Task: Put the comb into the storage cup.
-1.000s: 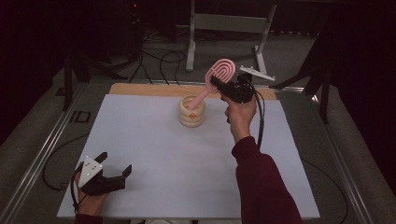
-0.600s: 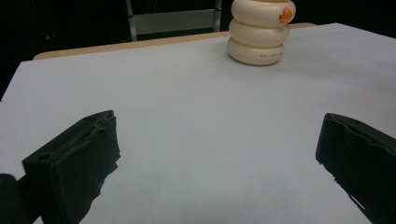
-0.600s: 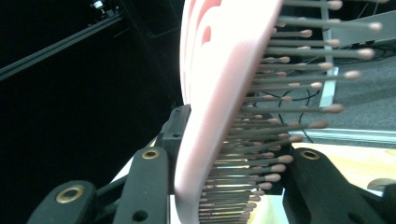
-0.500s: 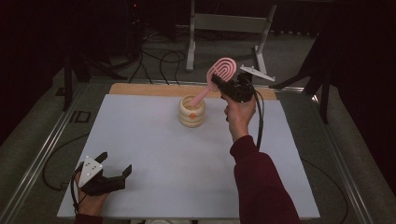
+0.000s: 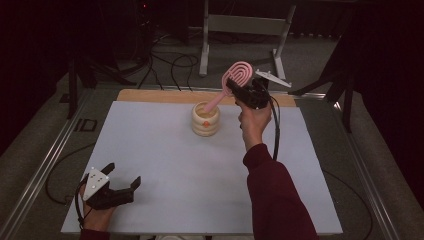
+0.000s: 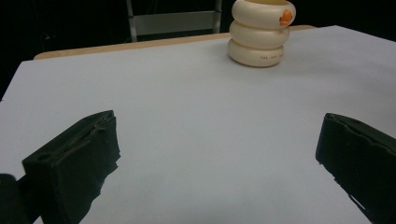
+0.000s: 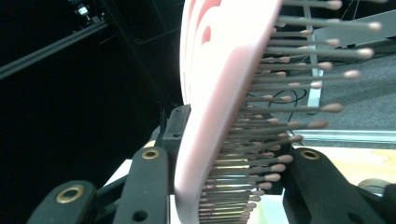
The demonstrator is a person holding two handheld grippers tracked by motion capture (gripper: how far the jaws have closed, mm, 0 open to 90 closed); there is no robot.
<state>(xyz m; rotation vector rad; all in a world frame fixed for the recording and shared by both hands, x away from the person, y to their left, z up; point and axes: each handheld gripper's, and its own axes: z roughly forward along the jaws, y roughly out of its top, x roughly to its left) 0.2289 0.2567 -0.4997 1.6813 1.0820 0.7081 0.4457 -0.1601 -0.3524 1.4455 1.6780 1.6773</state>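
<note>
At the far middle of the counter (image 5: 150, 150), the right claw (image 5: 239, 91) has its jaws clamped on the head of a pink hairbrush (image 5: 235, 80), bristles squeezed against one pad in the right gripper view. The brush hangs tilted, head up high, and its handle slants down into the mouth of the cream ringed holder (image 5: 205, 119) — the tip looks to be inside the rim, though how deep it sits I can't tell from here. So the pick-up is done and the brush is over its target; by my reading, what's left is to ease the handle fully down, let go, and pull the claw clear without tipping the holder. Down at the near left corner, the left claw (image 5: 122, 182) rests low over the counter, jaws spread wide, nothing between them, well apart from the holder and taking no part.
</note>
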